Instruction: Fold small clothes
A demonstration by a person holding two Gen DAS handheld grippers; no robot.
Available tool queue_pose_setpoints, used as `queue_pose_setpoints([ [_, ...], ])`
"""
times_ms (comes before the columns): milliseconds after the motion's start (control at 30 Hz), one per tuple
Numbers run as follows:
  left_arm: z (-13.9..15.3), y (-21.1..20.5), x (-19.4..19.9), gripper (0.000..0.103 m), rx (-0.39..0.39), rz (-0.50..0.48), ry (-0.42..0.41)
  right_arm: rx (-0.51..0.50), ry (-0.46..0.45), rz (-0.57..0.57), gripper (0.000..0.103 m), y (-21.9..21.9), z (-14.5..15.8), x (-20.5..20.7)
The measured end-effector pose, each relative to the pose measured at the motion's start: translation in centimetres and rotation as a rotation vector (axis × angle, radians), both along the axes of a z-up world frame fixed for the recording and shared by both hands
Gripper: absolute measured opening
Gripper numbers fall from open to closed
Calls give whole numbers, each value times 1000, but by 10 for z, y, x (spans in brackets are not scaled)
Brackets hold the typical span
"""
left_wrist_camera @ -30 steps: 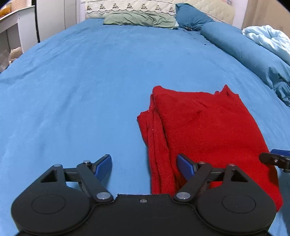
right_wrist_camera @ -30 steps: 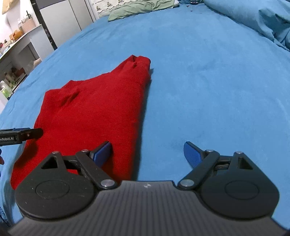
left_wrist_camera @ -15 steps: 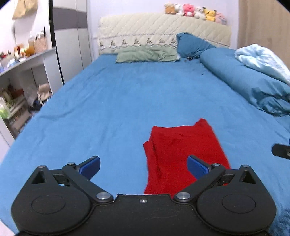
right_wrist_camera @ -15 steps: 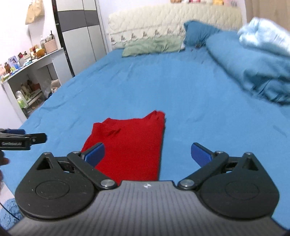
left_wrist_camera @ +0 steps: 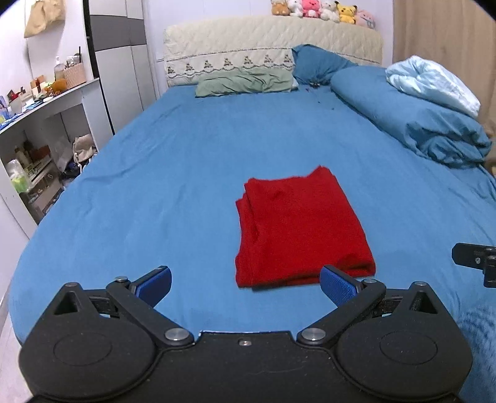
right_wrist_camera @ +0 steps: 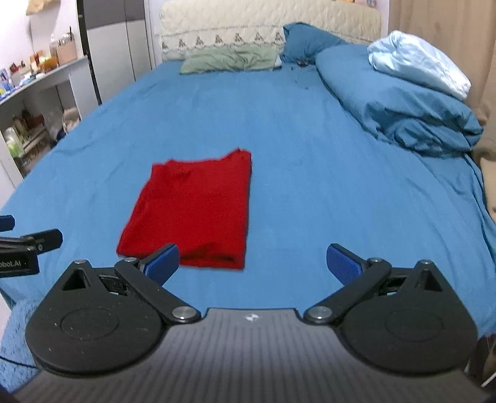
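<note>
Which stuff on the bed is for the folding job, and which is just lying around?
For the job:
- red cloth, folded flat on the blue sheet
- left tongs, open, holding nothing
- right tongs, open, holding nothing

Just lying about:
- green pillow
- blue pillow
- rolled blue duvet
- plush toys

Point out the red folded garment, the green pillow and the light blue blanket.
red folded garment (left_wrist_camera: pixel 300 229), left wrist view, middle of its top layer.
green pillow (left_wrist_camera: pixel 245 82), left wrist view, centre of its front face.
light blue blanket (right_wrist_camera: pixel 415 66), right wrist view, top of the bundle.
</note>
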State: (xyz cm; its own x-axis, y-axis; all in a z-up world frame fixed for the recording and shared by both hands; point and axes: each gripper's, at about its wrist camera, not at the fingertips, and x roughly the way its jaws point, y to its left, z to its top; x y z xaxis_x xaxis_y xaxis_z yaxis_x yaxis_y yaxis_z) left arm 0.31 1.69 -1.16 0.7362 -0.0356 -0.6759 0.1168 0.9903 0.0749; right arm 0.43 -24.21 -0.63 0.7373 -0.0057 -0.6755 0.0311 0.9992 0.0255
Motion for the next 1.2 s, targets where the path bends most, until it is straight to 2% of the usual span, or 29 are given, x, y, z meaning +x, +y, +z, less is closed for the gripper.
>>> queue_pose_setpoints([
  [300,-5,-2,-17,103,-4,-5,13,17,59,-33,103,-4,-21,-18],
  [533,-2,1,-20,103,-28,-2,3,9,56,-25,103,-2,-19,-21],
  [1200,-1,2,-22,103,-9,1,-24,0,72,-34,103,-1,-20,-20],
])
